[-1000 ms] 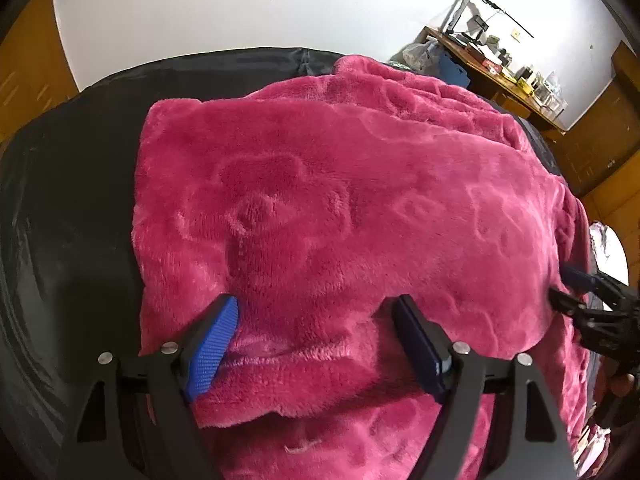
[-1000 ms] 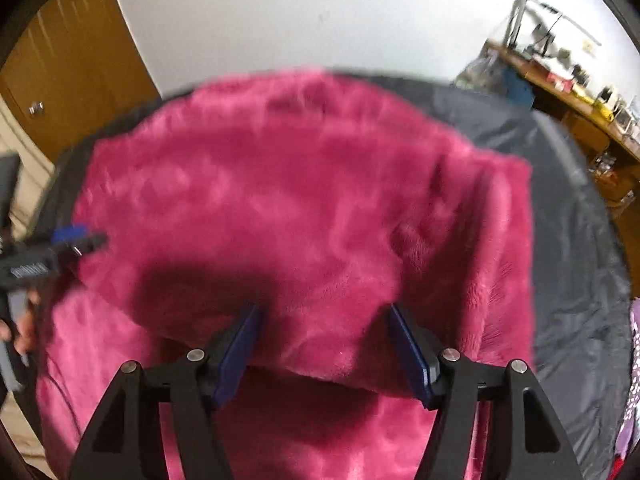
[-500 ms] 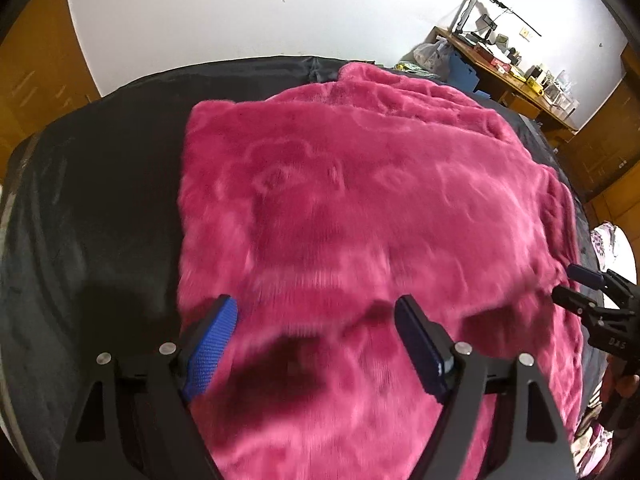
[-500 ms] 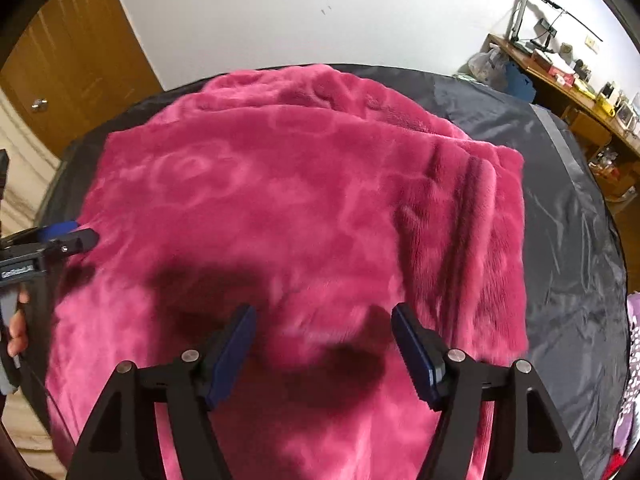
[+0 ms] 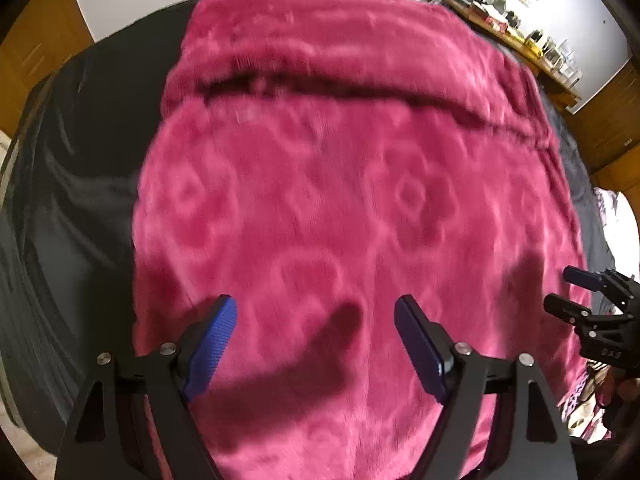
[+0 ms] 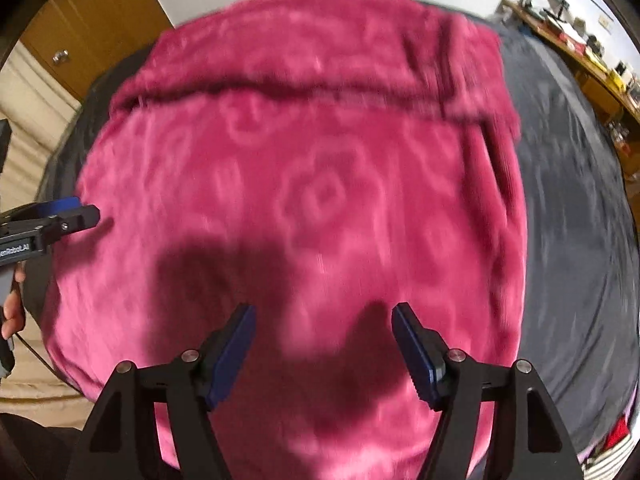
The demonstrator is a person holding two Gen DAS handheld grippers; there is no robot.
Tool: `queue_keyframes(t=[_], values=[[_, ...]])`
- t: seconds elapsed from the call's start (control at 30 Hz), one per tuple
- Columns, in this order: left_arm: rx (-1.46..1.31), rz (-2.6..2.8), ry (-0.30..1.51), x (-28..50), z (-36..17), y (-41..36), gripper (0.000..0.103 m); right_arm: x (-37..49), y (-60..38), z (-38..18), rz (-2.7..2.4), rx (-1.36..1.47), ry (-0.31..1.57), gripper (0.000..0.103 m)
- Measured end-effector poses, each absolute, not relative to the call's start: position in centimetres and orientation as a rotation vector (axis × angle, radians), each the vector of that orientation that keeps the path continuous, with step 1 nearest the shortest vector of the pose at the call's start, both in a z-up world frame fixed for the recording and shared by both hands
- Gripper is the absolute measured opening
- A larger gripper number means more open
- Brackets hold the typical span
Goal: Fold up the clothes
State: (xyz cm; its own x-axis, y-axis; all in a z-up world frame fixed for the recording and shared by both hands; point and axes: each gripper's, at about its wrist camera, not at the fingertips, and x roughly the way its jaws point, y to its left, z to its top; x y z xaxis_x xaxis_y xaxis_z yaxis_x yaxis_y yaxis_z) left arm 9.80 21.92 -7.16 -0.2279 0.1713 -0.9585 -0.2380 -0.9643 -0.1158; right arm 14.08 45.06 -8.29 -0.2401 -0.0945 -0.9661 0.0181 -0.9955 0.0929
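Note:
A magenta fleece garment with an embossed flower pattern lies spread on a black sheet; a fold edge runs across its far part. In the left wrist view my left gripper hovers open over the near half, nothing between its blue pads. The right gripper shows at the garment's right edge, open. In the right wrist view the same garment fills the frame, and my right gripper stands open above it. The left gripper appears at the left edge, held by a hand.
The black sheet extends to the right of the garment. A cluttered wooden desk stands at the far right by a white wall. Wooden doors are at the far left. Striped and patterned cloth lies at the lower right.
Both grippers have let the lifted layer down and moved forward over the garment. It now lies flatter, with a fold edge across its far part. Both views are motion-blurred.

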Motion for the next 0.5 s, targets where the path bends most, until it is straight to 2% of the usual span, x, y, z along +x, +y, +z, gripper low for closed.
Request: queue_keyframes(t=[0.1, 0.23, 0.33, 0.5], values=[[-1.785, 2.276, 0.093, 11.7, -8.6, 22.4, 0.084, 15.8, 44.9, -9.2, -2.408, 1.913, -0.067, 0.072], [-1.739, 2.338, 0.154, 13.0, -9.3, 22.9, 0.084, 17.0, 44.5, -10.0, -2.415, 1.89, 0.008, 0.078], [-1.746, 2.36, 0.135, 13.3, -9.2, 22.9, 0.084, 17.4, 43.7, -10.2, -2.419, 1.875, 0.079, 0.083], [-1.766, 2.382, 0.086, 15.7, -8.4, 21.7, 0.084, 18.0, 43.2, -10.2, -2.422, 1.892, 0.127, 0.083]])
